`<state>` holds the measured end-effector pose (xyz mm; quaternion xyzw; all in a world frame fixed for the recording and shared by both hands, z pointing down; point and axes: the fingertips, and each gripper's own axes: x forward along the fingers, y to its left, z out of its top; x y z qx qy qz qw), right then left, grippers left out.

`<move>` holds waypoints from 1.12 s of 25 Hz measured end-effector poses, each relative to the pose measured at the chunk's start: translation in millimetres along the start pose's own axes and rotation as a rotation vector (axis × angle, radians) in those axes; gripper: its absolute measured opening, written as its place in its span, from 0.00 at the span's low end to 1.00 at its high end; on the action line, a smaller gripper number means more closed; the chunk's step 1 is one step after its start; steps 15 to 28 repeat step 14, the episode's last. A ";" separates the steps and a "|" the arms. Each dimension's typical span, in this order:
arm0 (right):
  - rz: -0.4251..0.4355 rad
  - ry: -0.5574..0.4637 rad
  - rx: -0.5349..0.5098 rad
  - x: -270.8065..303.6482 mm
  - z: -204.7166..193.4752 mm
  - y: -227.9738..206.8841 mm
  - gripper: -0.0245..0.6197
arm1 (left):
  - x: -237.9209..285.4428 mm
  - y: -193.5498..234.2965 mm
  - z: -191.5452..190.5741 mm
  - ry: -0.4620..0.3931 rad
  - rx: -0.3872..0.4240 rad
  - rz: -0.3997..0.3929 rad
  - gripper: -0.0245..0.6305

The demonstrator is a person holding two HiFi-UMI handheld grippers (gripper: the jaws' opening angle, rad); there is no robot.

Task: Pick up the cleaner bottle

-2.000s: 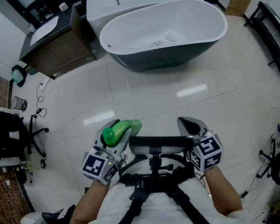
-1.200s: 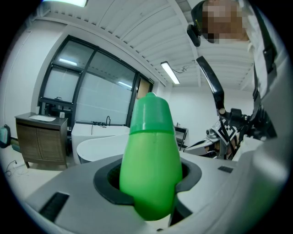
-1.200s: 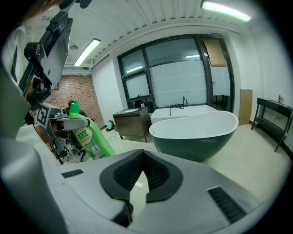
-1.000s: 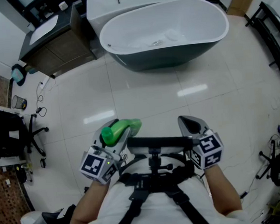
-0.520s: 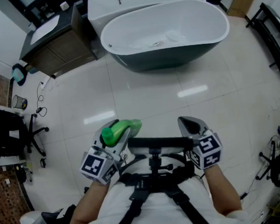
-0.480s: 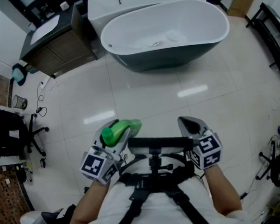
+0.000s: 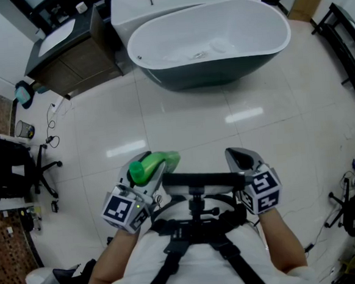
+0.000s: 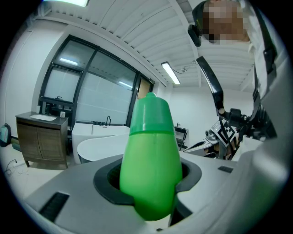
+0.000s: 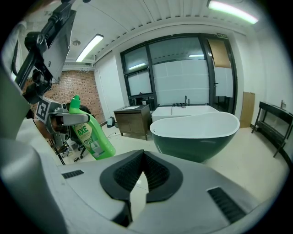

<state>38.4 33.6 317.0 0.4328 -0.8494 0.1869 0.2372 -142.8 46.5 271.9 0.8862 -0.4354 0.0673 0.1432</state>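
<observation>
Cleaner bottle (image 7: 153, 164): held clear of the floor, in front of the person's waist, by the left gripper (image 7: 146, 170).

Head view:
- The left gripper's jaws stand partly apart, clamped on the green bottle.
- The darker cap faces the camera; the lighter body slants away toward the bathtub (image 7: 221, 76).
- The right gripper (image 7: 239, 158) is level with the left, well apart from the bottle, with nothing in it.
- Only this view looks into the tub. The oval shell is white inside and dark outside. A small metal fitting sits on its bottom; a pale item beside it cannot be identified.
- The floor (image 7: 182, 125) is glossy pale tile. A wooden vanity (image 7: 76, 63) stands left of the tub, and an office chair (image 7: 12, 176) sits at the far left.

Left gripper view:
- The grip shows close up. Grey jaws with dark ribbed pads press both flanks of the smooth, tapering plastic bottle.
- The cap stands upright above the jaws.
- The label is not visible here.

Right gripper view:
- The right gripper's pads meet at the tips, closed on nothing.
- This view alone shows the bottle side-on: tilted, with a printed label, gripped high on the body below the cap.
- The tub's dark outer wall and white rim stand ahead.
- A brick wall (image 9: 84, 91) shows at the left.
</observation>
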 end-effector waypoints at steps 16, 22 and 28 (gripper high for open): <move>0.009 0.010 -0.018 4.4 6.3 0.4 0.04 | 4.6 2.4 6.2 -0.004 0.005 -0.007 0.32; 0.009 0.010 -0.018 4.4 6.3 0.4 0.04 | 4.6 2.4 6.2 -0.004 0.005 -0.007 0.32; 0.009 0.010 -0.018 4.4 6.3 0.4 0.04 | 4.6 2.4 6.2 -0.004 0.005 -0.007 0.32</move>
